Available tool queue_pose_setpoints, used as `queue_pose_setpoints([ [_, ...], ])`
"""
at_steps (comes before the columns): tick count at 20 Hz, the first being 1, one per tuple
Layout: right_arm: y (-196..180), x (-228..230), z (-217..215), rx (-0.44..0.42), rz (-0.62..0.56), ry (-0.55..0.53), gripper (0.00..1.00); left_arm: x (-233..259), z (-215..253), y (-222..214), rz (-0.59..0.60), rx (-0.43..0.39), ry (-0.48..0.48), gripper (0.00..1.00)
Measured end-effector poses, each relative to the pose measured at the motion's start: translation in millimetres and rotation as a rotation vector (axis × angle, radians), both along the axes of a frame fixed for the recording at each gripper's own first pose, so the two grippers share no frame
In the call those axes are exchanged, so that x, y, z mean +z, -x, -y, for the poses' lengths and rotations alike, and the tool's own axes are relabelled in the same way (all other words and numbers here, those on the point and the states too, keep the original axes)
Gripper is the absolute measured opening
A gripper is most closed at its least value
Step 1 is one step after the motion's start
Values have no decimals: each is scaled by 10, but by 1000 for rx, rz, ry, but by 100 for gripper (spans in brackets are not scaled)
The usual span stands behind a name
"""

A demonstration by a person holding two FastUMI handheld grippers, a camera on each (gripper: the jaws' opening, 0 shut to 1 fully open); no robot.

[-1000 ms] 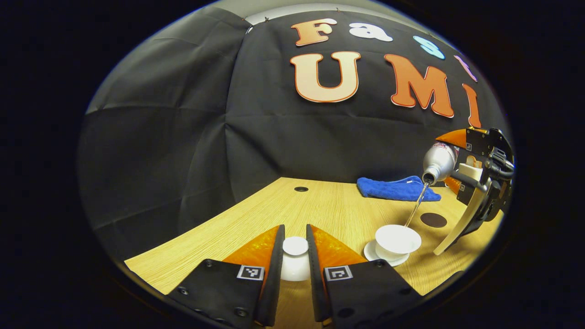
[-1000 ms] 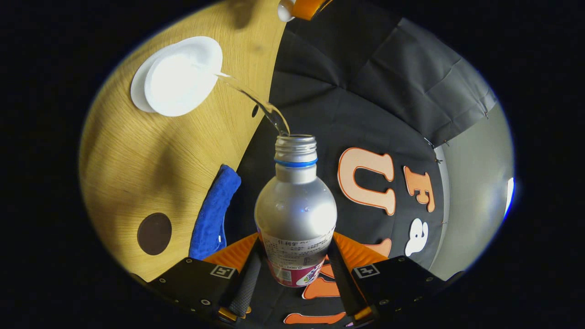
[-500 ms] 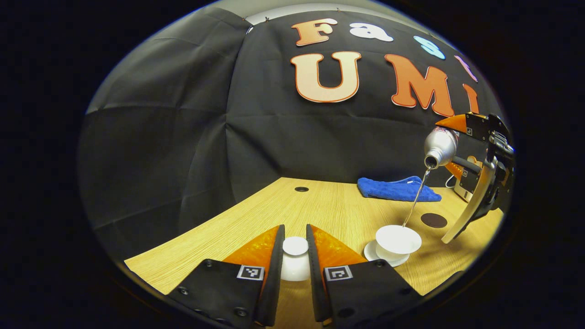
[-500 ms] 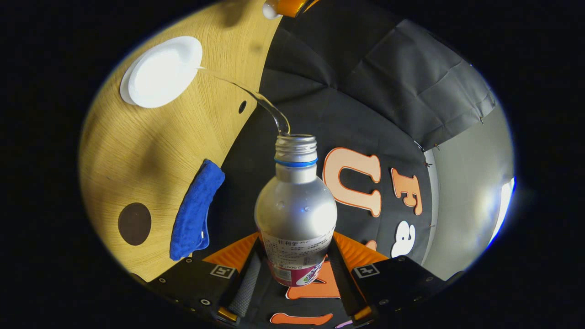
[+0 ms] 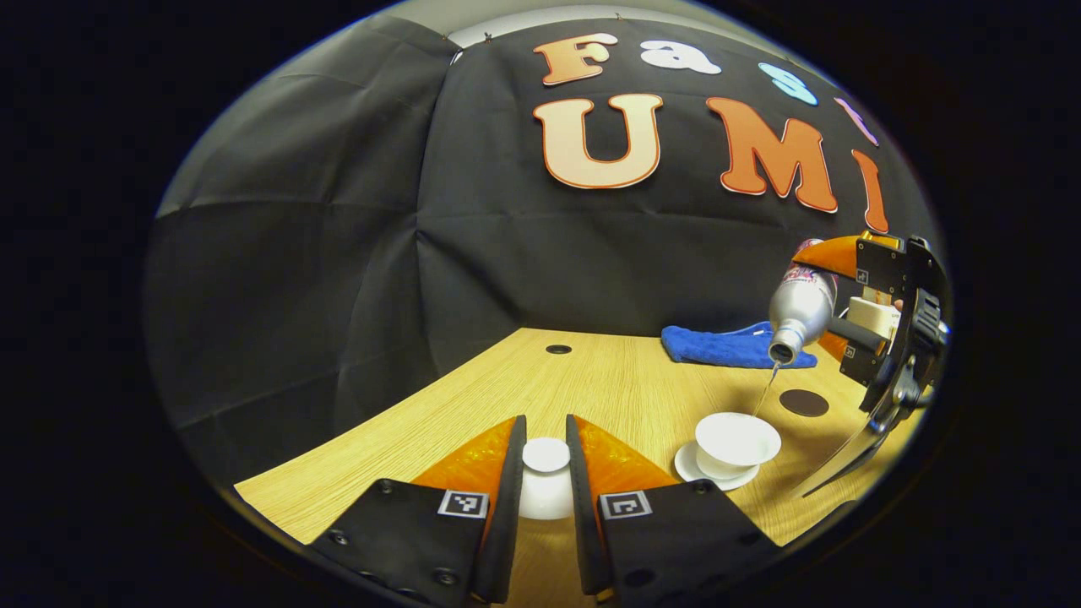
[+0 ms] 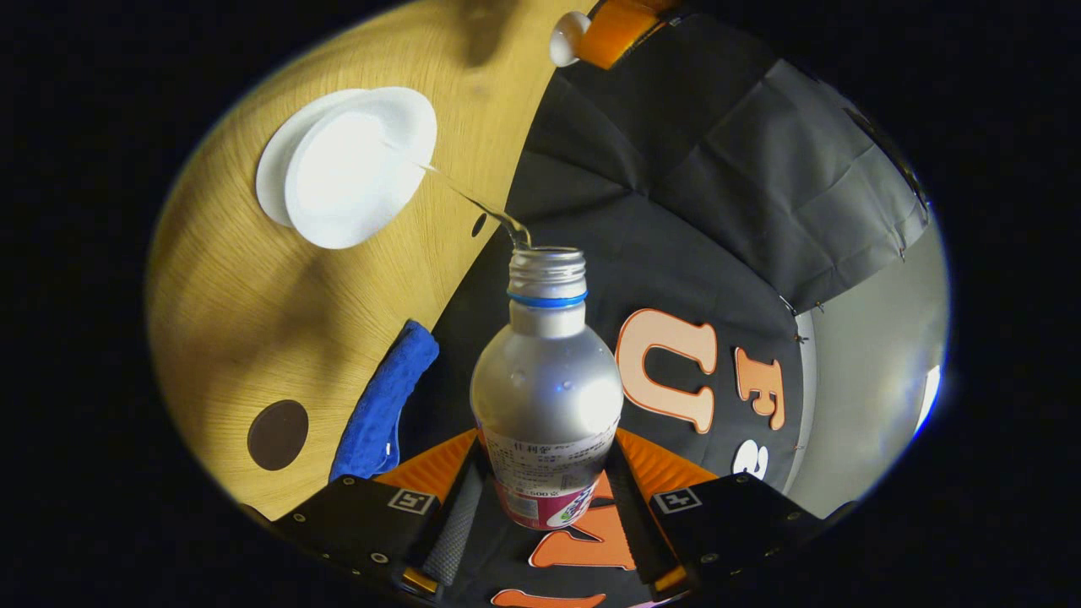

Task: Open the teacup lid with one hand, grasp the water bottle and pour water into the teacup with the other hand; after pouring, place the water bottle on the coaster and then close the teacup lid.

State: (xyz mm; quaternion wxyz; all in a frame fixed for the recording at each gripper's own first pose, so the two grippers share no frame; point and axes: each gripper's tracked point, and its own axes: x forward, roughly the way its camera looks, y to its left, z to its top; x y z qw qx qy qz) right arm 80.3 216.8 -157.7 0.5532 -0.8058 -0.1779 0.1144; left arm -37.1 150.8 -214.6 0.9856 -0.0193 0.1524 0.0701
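Lower now than half a second ago, the water bottle [image 5: 801, 306] has dropped toward the teacup [image 5: 736, 442] at the right of the left gripper view, and the stream of water [image 5: 767, 392] between mouth and cup has become short and thin. In the right gripper view the teacup [image 6: 359, 166] has grown and slid toward the centre from the upper left, with the stream [image 6: 473, 205] reaching its rim side. The right gripper [image 6: 545, 498] is clamped on the bottle's [image 6: 545, 384] labelled lower body, both fingers pressing its sides. The left gripper [image 5: 545, 490] has not moved and keeps the teacup lid [image 5: 545, 456] pinched by its knob, low in the frame centre, clear of the cup. Pouring looks near its end, judging by the weak flow. The dark round coaster [image 6: 278, 434] lies bare beside the blue cloth [image 6: 384, 402], ready for the bottle; the saucer [image 5: 686, 464] sits under the cup.
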Motion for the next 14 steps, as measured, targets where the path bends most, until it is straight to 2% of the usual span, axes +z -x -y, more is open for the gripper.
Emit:
queue_pose_setpoints([
  [2,10,-19,-16,12,7,8,75,18,5,8,1,-2,-3,34],
  [3,13,-25,-17,17,9,12,78,11,7,6,1,-3,-3,34],
  [8,8,-7,-29,33,12,56,78,32,38,6,3,-10,2,34],
  [9,-19,15,-26,36,10,59,78,36,47,12,1,-10,1,31],
  [11,-46,21,-28,41,13,65,78,35,67,16,0,-13,0,34],
  [13,-35,16,-37,46,13,68,78,52,73,1,1,-15,-1,31],
  [14,-32,19,-47,50,15,70,75,58,83,0,2,-17,-2,34],
])
